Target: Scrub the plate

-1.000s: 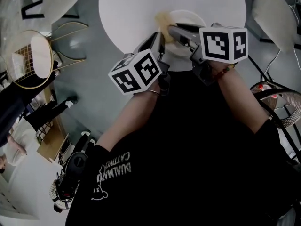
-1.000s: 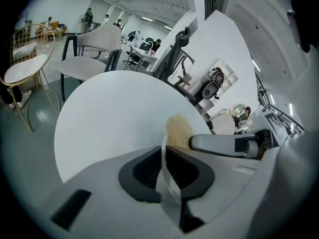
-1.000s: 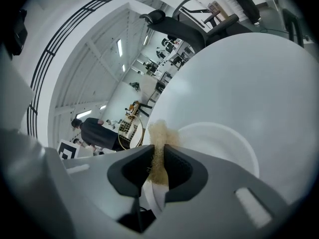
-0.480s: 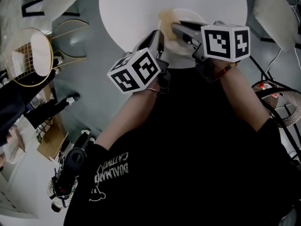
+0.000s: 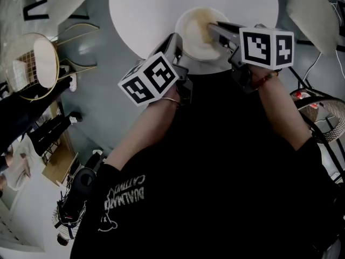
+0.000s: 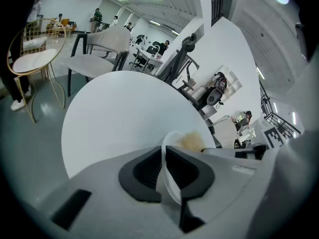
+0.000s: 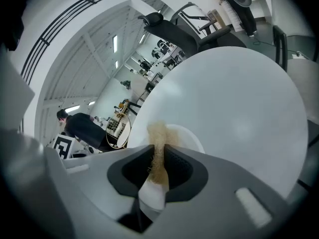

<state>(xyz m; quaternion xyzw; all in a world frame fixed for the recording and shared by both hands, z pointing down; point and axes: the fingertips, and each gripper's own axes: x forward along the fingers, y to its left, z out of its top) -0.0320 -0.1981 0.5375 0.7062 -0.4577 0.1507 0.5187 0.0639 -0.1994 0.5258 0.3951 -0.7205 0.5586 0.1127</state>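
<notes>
Plate (image 5: 195,41), white and round, is lying at the upper centre of the head view, over the lower edge of the round white desk (image 5: 145,9). Whether it is resting flat is not clear. The left gripper (image 5: 178,43) is reaching in from the lower left. Its jaws are clamping the plate's rim, which is running edge-on between the dark pads in the left gripper view. The right gripper (image 5: 212,28) is coming in from the right, its jaws clenching a tan, fibrous scrubber (image 7: 158,151). The scrubber is sticking out past the jaw tips and is lying against the plate's inner face. A gold wire chair (image 5: 38,63) is standing on the grey floor at the left of the head view.
</notes>
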